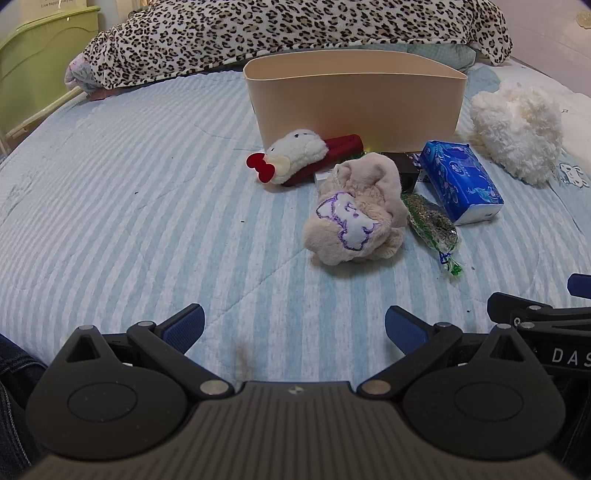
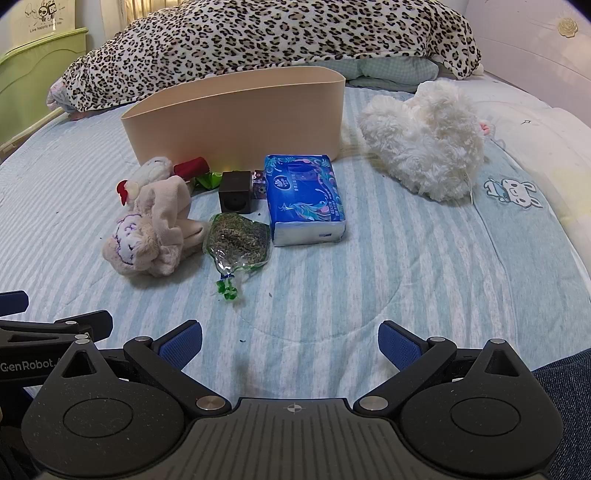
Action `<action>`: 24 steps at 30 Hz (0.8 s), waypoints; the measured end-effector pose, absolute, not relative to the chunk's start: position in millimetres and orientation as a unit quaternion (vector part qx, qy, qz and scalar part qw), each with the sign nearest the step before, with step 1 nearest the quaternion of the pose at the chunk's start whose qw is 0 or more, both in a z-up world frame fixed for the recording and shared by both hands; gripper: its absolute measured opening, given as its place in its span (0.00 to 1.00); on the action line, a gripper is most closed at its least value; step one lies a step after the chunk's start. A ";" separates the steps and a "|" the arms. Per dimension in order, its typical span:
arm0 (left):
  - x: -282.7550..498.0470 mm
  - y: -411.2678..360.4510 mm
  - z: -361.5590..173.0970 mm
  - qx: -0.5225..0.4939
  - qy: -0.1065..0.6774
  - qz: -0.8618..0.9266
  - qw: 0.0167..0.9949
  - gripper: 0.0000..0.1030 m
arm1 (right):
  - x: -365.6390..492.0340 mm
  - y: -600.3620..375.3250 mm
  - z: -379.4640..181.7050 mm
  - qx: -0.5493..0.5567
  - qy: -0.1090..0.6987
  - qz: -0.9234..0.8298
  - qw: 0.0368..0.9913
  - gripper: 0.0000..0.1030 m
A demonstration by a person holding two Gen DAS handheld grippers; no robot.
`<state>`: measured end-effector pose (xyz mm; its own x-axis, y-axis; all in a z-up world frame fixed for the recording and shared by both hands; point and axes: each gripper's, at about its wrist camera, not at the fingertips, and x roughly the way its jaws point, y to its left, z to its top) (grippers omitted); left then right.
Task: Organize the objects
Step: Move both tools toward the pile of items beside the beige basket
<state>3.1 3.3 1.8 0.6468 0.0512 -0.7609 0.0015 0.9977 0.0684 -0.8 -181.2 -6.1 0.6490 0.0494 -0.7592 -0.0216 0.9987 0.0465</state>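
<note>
Both sets of tongs hover low over the striped blue bedspread (image 1: 129,192), each with its blue pads spread wide and nothing between them: the left tongs (image 1: 294,326) and the right tongs (image 2: 290,341) sit side by side, near each other, well short of the clutter.

The beige oval bin (image 1: 354,99) stands upright on the bed and serves as the landmark. In front of its near wall, touching or almost touching it, lies a white plush with a red bow (image 1: 291,155) on top of a dark red item (image 1: 341,144). A little further out from the bin rests a crumpled beige plush with a purple-outlined patch (image 1: 354,214). Beside that plush, on the side away from the red bow, is a clear bag of dried green matter (image 2: 238,240). A small black cube (image 2: 236,192) sits between that bag and the bin. A blue tissue pack (image 2: 304,195) lies just by the cube, its far end close to the bin's wall. A fluffy white plush (image 2: 424,140) lies off the bin's end, apart from the rest. Behind the bin, a leopard-print blanket (image 2: 277,33) is heaped.
</note>
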 end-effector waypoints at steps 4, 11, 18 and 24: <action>3.3 4.2 1.8 0.030 0.419 0.015 0.908 1.00 | -1.0 -181.1 -6.0 0.016 0.419 0.019 0.908 1.00; 3.5 3.9 1.3 0.029 0.418 0.016 0.908 1.00 | -0.6 -181.1 -6.2 0.016 0.419 0.019 0.908 1.00; 3.8 4.3 0.7 0.028 0.417 0.015 0.908 1.00 | -0.3 -180.9 -6.3 0.016 0.419 0.019 0.908 1.00; 4.7 4.5 0.8 0.025 0.417 0.015 0.908 1.00 | 0.1 -180.5 -6.5 0.015 0.419 0.019 0.908 1.00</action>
